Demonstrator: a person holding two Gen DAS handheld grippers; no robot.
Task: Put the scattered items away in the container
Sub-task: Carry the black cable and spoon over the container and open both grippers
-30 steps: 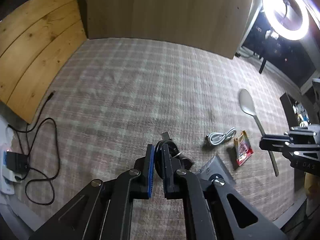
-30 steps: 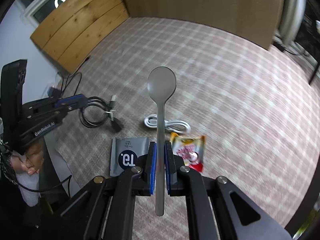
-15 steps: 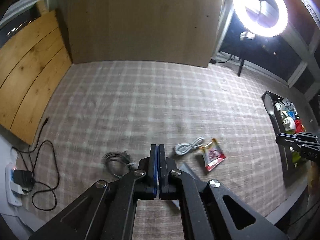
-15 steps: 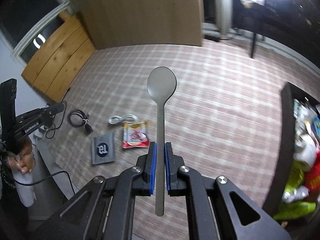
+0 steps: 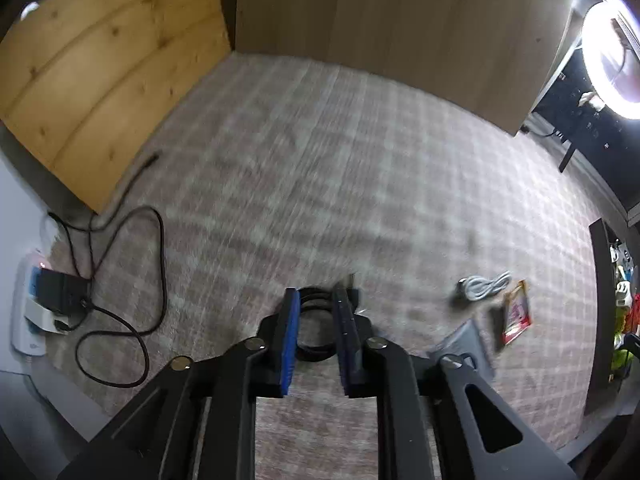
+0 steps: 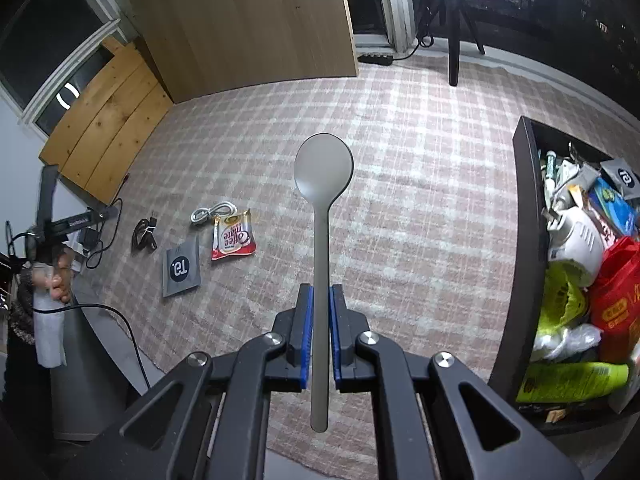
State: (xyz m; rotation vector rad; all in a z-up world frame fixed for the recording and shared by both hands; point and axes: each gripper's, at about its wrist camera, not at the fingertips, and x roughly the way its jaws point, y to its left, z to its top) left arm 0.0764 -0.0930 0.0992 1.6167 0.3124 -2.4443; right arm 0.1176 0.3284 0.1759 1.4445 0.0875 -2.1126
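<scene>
A plaid rug (image 6: 400,208) carries a black cable coil (image 6: 143,234), white cable (image 6: 212,212), creamer sachet (image 6: 234,236), grey packet (image 6: 181,266) and a full black bin (image 6: 520,240).

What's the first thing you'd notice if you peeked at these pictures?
A long grey spoon sticks straight up the middle, pinched by its handle in the right gripper. On the right, a dark box is stuffed with colourful packets. Over on the left of the checked rug, a black cable lies coiled between the left gripper's opening jaws.
</scene>
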